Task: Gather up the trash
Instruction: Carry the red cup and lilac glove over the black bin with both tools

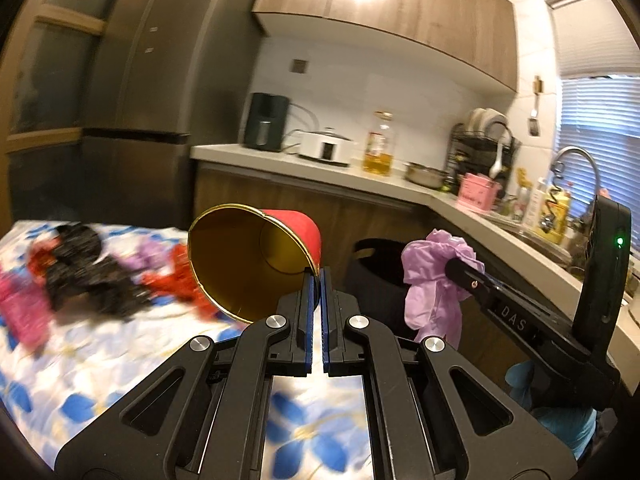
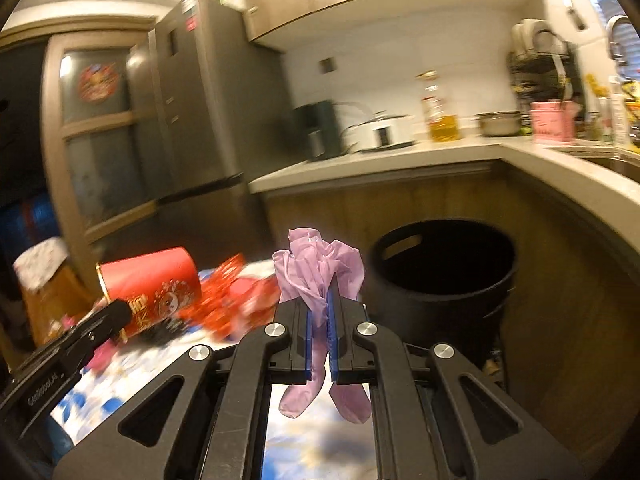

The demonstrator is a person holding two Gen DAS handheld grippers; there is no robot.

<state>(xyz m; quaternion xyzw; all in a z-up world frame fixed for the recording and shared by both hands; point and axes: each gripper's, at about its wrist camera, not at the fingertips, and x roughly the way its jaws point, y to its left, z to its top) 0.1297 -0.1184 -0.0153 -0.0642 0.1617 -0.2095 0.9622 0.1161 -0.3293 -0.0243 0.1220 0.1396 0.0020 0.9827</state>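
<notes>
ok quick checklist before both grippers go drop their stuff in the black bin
1. Left gripper shut on the red cup, pinching its rim: ok.
2. Right gripper shut on the purple glove: ok.
3. Black bin mouth open and unblocked: ok.
4. Both loads over the bin: not ok, it stands ahead, beyond the floral table.
5. Glove ends hanging free below the jaws: cannot tell if they will snag.
6. More trash left on the table: not ok.
</notes>
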